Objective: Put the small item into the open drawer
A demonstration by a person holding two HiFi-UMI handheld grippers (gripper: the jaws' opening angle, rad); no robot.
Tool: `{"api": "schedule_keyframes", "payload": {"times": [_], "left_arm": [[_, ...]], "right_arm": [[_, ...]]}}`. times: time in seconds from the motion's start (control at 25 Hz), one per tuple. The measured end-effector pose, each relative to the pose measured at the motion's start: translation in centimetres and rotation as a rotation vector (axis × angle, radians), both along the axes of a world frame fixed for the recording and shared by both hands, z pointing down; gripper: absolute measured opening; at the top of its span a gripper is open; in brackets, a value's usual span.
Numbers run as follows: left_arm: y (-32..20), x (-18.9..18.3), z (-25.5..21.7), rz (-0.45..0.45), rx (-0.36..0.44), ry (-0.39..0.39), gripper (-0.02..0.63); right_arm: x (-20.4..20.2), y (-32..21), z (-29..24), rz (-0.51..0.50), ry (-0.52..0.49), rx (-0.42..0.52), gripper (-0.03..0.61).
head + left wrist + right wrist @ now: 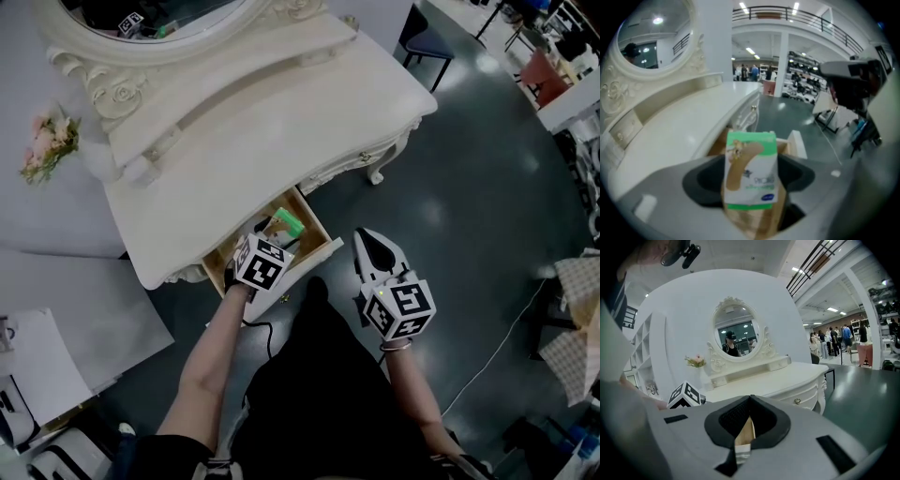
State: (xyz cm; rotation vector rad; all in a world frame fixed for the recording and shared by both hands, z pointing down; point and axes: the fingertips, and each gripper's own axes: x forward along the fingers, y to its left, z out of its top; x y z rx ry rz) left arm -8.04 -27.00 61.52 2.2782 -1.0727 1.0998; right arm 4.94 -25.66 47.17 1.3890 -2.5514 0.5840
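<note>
- We are looking down on the open drawer. It is pulled out of the front of the white dressing table, and its bare wooden inside faces up at us.
- The left gripper hangs right over that drawer, and its marker cube covers the near part of the opening in the head view.
- Its claw is pinching the small item, a green-and-white box of plasters, with one dark pad on each side of it.
- In the left gripper view the box stands upright, printed face toward the camera, with the drawer's wooden walls showing behind and under it.
- So the box is within the drawer's opening, toward its far right corner. We cannot tell whether it touches the drawer bottom.
- The right gripper is just to the right of the drawer, out over the dark floor and clear of the drawer front.
- Its claw is pressed together, the tips meet, and nothing sits between them.
- From that side we see the left gripper's marker cube at lower left, near the drawer.
- Behind the drawer, across the table top, stands the oval mirror in its carved white frame.
- Far to the left of the drawer, off the table's edge, there is a small bunch of pink flowers.
</note>
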Motion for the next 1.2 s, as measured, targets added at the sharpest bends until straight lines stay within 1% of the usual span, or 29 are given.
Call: {"api": "schedule_keyframes", "payload": {"times": [0.32,0.6,0.84,1.04,1.2], "left_arm": [[-0.7,0.5,3.6,0.059,-0.087,-0.052,0.347],[-1.5,1.0,6.2,0.103,-0.144,-0.097,0.347],[-1.8,1.6,8.1,0.155,-0.178,-0.136,0.347],[-1.9,1.4,9.8,0.198,-0.199,-0.190,0.347],[-1.8,1.4,10.6,0.218,-0.208,-0.205,0.347]], "right_arm": [[0.3,-0.3,0.9,0.007,0.002,-0.022,0.005],[0.9,-0.6,1.3,0.020,0.001,-0.034,0.005],[1.6,-0.8,1.7,0.035,0.005,-0.048,0.005],[1.6,-0.9,2.0,0.041,0.005,-0.056,0.005],[1.6,-0.8,2.2,0.042,0.007,-0.063,0.005]]}}
